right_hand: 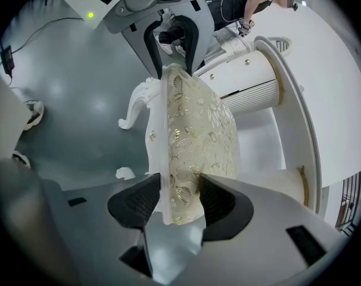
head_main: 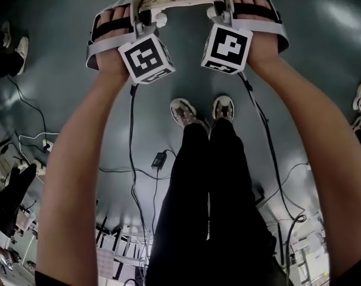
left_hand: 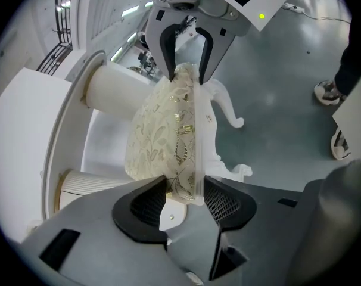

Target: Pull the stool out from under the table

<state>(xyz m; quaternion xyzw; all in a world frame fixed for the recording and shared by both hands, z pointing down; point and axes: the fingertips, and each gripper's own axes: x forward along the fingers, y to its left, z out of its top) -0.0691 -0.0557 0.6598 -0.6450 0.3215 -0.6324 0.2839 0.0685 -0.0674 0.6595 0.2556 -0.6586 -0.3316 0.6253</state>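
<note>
Beside the white table (left_hand: pixel 19 136), close to its pedestal (left_hand: pixel 118 88), the stool (left_hand: pixel 168 124) is held by its gold-patterned cushion at 2 opposite edges. The left gripper (left_hand: pixel 185 196) is clamped on one rim and the right gripper (right_hand: pixel 179 200) on the other. Both bites look shallow, so a hard tug could slip the pads off the fabric. Uneven pulling might swing a curled leg (left_hand: pixel 228 106) into the pedestal. A floor cable (head_main: pixel 131 148) near the person's shoes (head_main: pixel 183 112) could catch a backward step.

No readable text or number; only black-and-white square markers (head_main: pixel 228 45) on left cube (head_main: pixel 146 57) and right cube (head_main: pixel 227 58).
</note>
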